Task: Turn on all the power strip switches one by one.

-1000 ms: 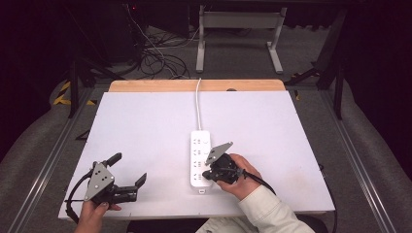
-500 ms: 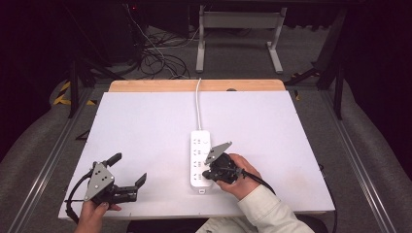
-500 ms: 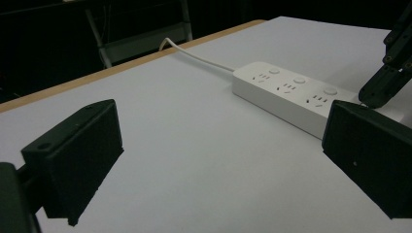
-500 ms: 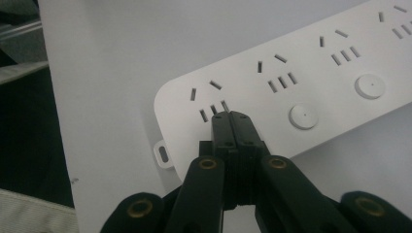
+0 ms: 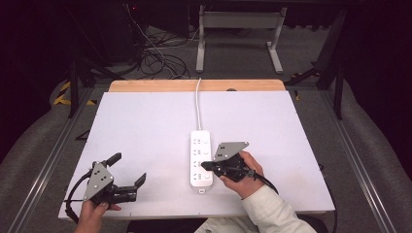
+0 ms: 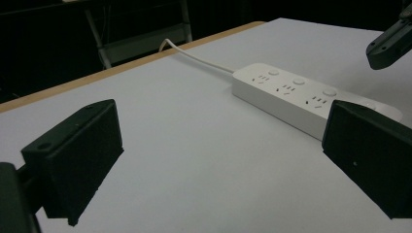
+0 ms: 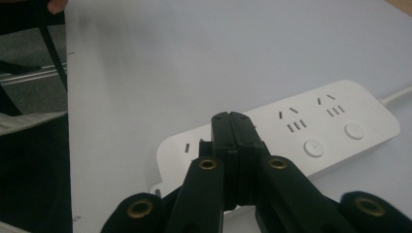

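The right gripper [image 5: 206,165] has its jaws pressed flat together with nothing between them, the tip over the near half of the power strip [image 5: 201,158]. In the right gripper view the closed black jaws cover the strip's nearest socket, so whether the tip actually touches the plastic cannot be told. The person's hand [image 5: 245,174] wraps the gripper body and hides most of it, and the sleeve is cut off by the bottom edge of the high view.

The power strip is a long, white, smooth plastic bar with rounded corners, lying lengthwise near-to-far at the middle of the table [image 5: 291,126]. It carries a row of socket slots, each paired with a round button. Its white cord [image 5: 197,104] runs off the far edge.

The left gripper [image 5: 130,174] rests at the near left corner, well apart from the strip, its blocky matte jaws spread wide and empty. The table top is a plain pale sheet with a wooden strip along its far edge.
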The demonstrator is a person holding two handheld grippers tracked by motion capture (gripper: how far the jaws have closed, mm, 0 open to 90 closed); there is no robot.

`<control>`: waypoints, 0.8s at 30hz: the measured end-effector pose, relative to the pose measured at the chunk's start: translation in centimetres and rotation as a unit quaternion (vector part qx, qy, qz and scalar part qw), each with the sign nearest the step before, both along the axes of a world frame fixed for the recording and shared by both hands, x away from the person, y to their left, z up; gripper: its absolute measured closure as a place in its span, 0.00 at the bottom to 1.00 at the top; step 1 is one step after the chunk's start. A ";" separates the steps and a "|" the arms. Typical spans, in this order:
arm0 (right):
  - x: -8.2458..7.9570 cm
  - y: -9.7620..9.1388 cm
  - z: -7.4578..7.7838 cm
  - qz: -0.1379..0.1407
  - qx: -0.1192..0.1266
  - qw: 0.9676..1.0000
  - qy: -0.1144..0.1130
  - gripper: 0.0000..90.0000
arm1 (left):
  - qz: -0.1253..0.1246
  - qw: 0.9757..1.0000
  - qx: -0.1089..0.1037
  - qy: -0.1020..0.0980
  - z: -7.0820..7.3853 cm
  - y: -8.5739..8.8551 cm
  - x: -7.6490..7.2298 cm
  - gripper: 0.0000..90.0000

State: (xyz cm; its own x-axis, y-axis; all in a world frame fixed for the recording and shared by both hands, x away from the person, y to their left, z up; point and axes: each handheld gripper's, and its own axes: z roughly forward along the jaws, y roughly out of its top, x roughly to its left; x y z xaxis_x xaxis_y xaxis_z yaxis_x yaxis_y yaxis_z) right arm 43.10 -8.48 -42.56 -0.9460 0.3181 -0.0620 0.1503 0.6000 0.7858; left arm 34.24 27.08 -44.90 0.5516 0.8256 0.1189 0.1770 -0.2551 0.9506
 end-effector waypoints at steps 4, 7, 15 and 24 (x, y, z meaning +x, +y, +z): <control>0.2 -0.2 0.1 -0.004 0.003 1.000 0.007 1.00 | -0.001 1.000 -0.002 0.003 0.0 0.0 0.0 0.01; 0.4 -0.2 0.0 -0.012 0.000 1.000 0.006 1.00 | 0.000 1.000 -0.003 0.002 0.0 0.1 0.0 0.01; 1.6 0.0 -1.2 -0.025 -0.027 0.999 0.004 1.00 | 0.000 1.000 -0.002 0.000 0.0 0.1 0.0 0.01; 2.4 0.5 -2.4 -0.033 -0.039 0.999 0.015 1.00 | -0.001 1.000 -0.001 0.000 0.0 0.0 0.0 0.01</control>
